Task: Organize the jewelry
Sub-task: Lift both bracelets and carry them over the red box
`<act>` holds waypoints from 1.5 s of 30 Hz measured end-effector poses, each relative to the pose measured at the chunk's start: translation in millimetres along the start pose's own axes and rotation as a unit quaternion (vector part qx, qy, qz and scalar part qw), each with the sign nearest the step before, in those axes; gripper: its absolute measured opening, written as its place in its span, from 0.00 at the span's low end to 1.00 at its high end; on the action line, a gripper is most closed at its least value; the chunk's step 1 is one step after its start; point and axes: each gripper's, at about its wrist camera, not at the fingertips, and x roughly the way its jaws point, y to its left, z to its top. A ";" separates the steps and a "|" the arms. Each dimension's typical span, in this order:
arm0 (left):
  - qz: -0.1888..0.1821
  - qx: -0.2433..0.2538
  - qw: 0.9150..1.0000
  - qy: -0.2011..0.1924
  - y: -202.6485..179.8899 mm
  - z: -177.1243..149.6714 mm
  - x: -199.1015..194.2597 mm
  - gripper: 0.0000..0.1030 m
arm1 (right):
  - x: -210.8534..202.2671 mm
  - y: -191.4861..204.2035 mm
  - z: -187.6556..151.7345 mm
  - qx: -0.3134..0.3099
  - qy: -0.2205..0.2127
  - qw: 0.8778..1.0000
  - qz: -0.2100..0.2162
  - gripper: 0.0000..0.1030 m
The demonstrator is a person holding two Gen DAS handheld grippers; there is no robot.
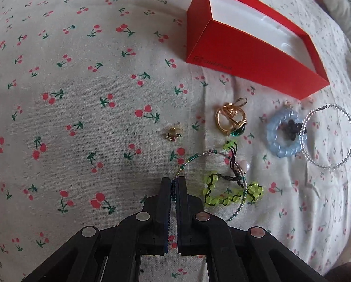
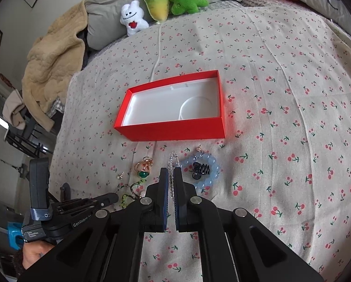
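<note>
Several pieces of jewelry lie on my cherry-print bedspread (image 1: 81,117), just in front of the open red box (image 2: 170,129), whose white inside holds none of them. Left gripper (image 1: 174,183): clamped on the thin green-and-clear beaded bracelet (image 1: 194,157), beside the neon-green bead strand (image 1: 222,199). Right gripper (image 2: 171,176): pinched together on what looks like the clear beaded bracelet (image 2: 172,161). Nearby: gold rings (image 1: 230,119), small earring (image 1: 174,132), pale blue bead bracelet (image 2: 210,166) around a black clip (image 2: 200,169).
</note>
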 end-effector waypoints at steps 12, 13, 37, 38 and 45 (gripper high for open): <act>-0.085 -0.011 0.996 -0.012 -1.3 0.4 -13.9 0.23 | 4.3 2.8 -1.5 -0.007 0.008 1.000 -0.002 0.04; -0.086 -0.011 0.996 -0.001 -4.9 1.3 -7.7 0.23 | 4.9 3.0 -1.7 -0.007 0.009 1.000 -0.002 0.04; -0.115 0.029 0.986 -0.117 -21.4 5.4 -70.0 0.02 | -6.1 -0.2 1.9 0.000 -0.006 1.000 0.009 0.04; -0.116 0.028 0.985 -0.123 -21.5 7.6 -73.6 0.02 | -7.4 0.8 3.7 0.000 -0.010 1.000 0.011 0.04; -0.127 0.013 0.980 -0.153 -26.5 29.1 -85.3 0.02 | -13.3 7.3 24.5 0.011 -0.043 0.999 0.019 0.04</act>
